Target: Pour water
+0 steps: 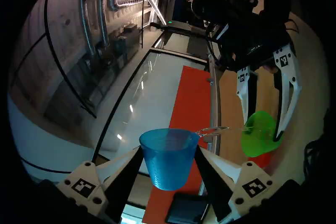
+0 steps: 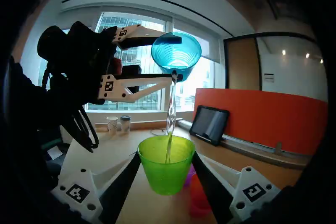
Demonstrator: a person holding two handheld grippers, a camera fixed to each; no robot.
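Note:
My left gripper (image 1: 169, 156) is shut on a blue plastic cup (image 1: 169, 156), tipped over on its side. A thin stream of water (image 2: 170, 114) runs from its rim down into a green cup (image 2: 166, 169). That green cup stands upright between the fingers of my right gripper (image 2: 166, 169), which is shut on it. In the right gripper view the blue cup (image 2: 176, 55) hangs above, held by the left gripper (image 2: 170, 58). In the left gripper view the green cup (image 1: 259, 133) sits in the right gripper (image 1: 262, 127) at the right, with the water (image 1: 214, 130) crossing to it.
A wooden table (image 2: 122, 144) lies below, with a dark tablet (image 2: 208, 124) leaning against an orange partition (image 2: 269, 114). Two small cups (image 2: 117, 124) stand by the window. Orange and purple cups (image 2: 197, 194) sit just under the green one.

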